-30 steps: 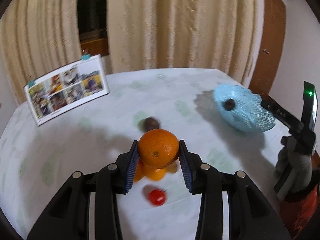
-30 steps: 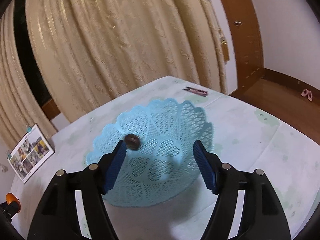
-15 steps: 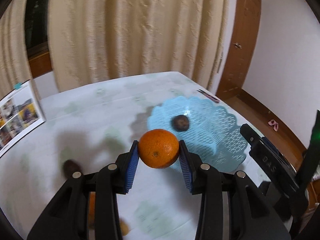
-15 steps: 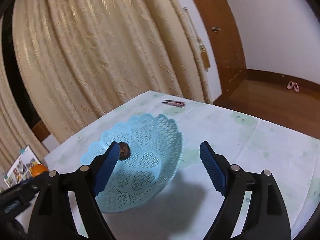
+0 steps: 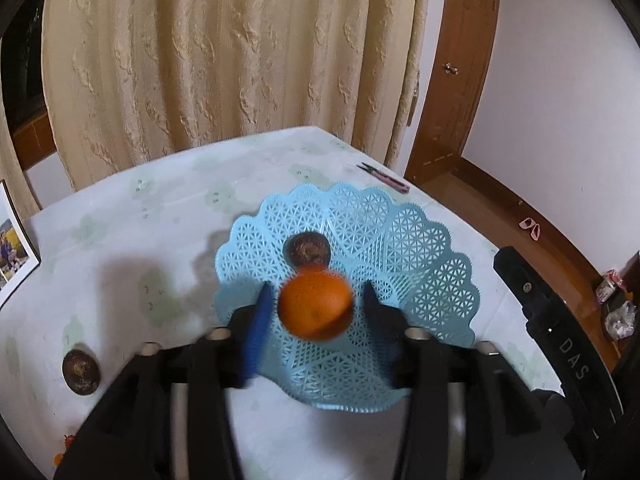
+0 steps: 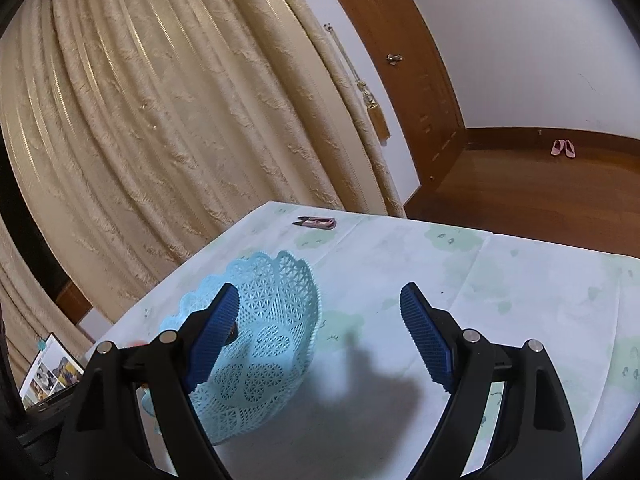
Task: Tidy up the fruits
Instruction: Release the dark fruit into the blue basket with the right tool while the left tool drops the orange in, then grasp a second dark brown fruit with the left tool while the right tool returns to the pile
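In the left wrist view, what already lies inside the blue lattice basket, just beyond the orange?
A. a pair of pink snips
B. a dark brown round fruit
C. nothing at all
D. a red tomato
B: a dark brown round fruit lies in the blue lattice basket, just beyond the orange between the opening jaws of the left hand-held gripper.

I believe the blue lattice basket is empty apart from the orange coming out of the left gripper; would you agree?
Not quite. The blue lattice basket already holds a dark brown round fruit, lying just beyond the orange, as the left wrist view shows. The rest stands: the left gripper is over the basket with its jaws opening, and the orange sits between them with gaps on both sides.
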